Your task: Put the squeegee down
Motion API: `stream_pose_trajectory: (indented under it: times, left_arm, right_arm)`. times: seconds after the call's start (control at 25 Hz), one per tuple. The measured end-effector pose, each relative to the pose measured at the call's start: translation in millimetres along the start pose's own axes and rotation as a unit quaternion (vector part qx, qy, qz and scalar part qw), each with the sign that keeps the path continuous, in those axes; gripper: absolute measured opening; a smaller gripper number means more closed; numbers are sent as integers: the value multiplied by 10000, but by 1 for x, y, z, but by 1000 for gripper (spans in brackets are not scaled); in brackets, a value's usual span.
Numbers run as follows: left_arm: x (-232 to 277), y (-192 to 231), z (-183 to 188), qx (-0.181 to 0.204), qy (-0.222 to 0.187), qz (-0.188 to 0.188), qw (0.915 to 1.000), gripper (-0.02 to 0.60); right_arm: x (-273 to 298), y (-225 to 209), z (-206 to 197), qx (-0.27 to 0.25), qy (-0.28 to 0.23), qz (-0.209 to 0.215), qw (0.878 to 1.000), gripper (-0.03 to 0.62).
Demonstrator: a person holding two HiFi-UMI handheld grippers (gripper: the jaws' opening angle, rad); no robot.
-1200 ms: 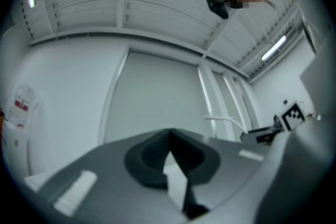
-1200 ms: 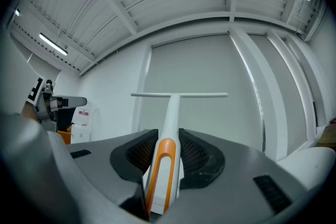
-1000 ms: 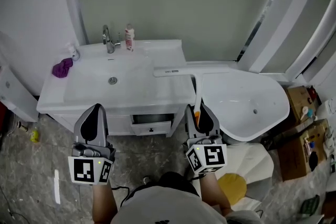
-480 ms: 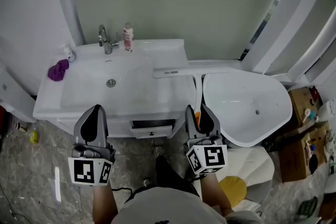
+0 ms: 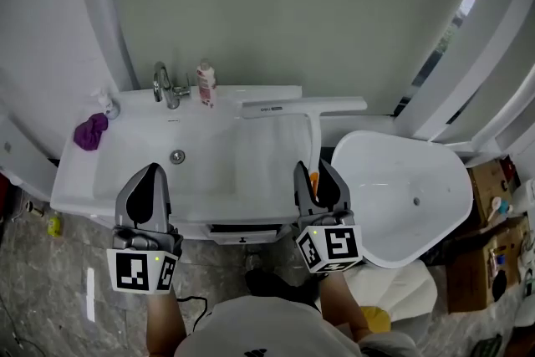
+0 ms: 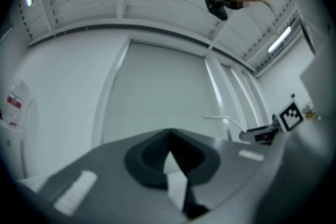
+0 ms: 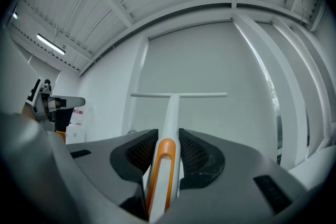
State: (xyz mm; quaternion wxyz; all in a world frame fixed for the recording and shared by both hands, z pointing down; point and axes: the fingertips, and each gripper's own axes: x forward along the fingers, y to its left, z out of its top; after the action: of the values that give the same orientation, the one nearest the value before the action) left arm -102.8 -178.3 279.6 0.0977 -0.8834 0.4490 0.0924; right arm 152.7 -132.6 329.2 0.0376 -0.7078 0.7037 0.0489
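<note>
Over the white bench with the washbasin, the squeegee is in the air, not yet put down. The right gripper has its jaws closed on the orange end of the handle, and the right gripper view shows the pads pressing on both sides of it. The handle points away from the person and the long blade lies crosswise at the far end, near the wall, beside the small bottle and the tap. I cannot tell if the blade already touches the back of the bench. The left gripper hangs over the front edge of the bench with its jaws together and nothing between them. I think the step now is to choose a place and lower the tool. To do this well, the flat part of the bench at the right of the basin looks the best. Blade and handle should come down together and lie flat. The jaws should open only when the squeegee rests fully, because this part is narrow and the handle may slide off the front edge. The purple cloth at the far left is well apart and makes no trouble.
</note>
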Motion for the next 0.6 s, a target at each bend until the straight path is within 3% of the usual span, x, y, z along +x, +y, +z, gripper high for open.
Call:
stream_pose_trajectory:
  times: [0.6]
  left_arm:
    - [77,28,-17,118,42,509,9986,7]
  right_arm:
    - [112,-38,-30,173,333,321,9988,120]
